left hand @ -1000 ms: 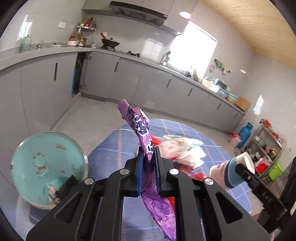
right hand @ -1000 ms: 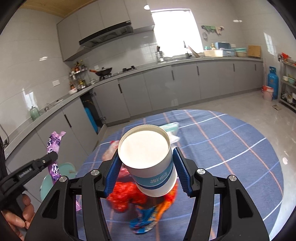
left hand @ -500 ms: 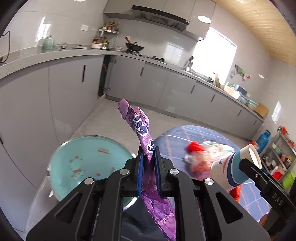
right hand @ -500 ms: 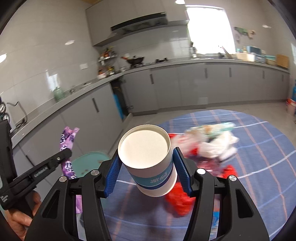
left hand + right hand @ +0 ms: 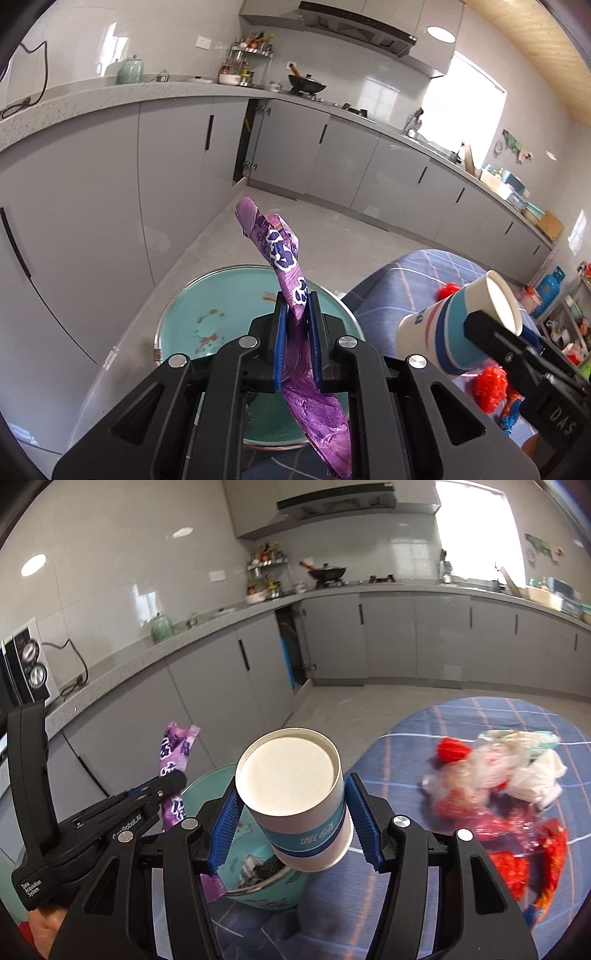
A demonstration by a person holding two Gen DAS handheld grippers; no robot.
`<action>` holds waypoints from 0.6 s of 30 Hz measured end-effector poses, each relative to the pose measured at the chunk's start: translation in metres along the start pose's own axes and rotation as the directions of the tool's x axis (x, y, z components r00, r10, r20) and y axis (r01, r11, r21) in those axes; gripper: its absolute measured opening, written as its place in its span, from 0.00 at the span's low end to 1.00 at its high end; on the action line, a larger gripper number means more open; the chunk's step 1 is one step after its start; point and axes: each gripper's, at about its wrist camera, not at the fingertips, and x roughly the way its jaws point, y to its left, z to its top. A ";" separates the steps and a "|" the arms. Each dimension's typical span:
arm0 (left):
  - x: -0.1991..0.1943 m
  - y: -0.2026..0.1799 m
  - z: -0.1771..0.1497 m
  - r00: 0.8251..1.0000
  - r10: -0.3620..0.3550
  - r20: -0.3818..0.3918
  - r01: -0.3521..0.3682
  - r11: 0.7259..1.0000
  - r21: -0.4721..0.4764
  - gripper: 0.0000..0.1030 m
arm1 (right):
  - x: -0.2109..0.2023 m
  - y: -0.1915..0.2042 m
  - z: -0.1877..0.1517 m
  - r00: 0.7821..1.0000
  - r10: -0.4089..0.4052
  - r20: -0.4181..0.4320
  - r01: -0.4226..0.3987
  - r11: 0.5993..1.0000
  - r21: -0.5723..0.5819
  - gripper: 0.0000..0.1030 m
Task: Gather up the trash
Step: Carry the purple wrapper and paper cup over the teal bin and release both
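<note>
Both loaded: purple wrapper [image 5: 293, 317] pinched between left fingers [image 5: 280, 341], paper cup [image 5: 295, 797] between right fingers [image 5: 364, 829]

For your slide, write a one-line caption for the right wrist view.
Right gripper carries a paper cup toward the teal bin.

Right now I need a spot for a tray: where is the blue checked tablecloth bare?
The blue checked tablecloth is bare along its far edge, between the teal trash bin and the heap of crumpled red and white wrappers. The right side around that heap is crowded.
</note>
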 end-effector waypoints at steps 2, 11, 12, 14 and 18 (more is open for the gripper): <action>0.003 0.007 0.000 1.000 0.011 -0.002 -0.011 1.000 -0.009 0.11 | 0.009 0.005 -0.001 1.000 0.011 -0.021 -0.011 1.000 0.002 0.55; 0.018 0.034 -0.005 0.999 0.044 -0.020 -0.045 0.998 -0.051 0.11 | 0.052 0.020 -0.009 0.989 0.071 -0.126 -0.067 0.997 0.034 0.55; 0.020 0.036 -0.005 0.999 0.047 -0.023 -0.048 0.997 -0.053 0.11 | 0.056 0.021 -0.010 0.988 0.074 -0.135 -0.070 0.997 0.036 0.55; 0.026 0.041 -0.006 0.998 0.058 -0.032 -0.060 0.997 -0.056 0.11 | 0.066 0.021 -0.011 0.983 0.089 -0.161 -0.082 0.995 0.050 0.55; 0.036 0.050 -0.008 0.996 0.081 -0.048 -0.084 0.995 -0.061 0.11 | 0.083 0.020 -0.013 0.974 0.112 -0.198 -0.099 0.992 0.071 0.55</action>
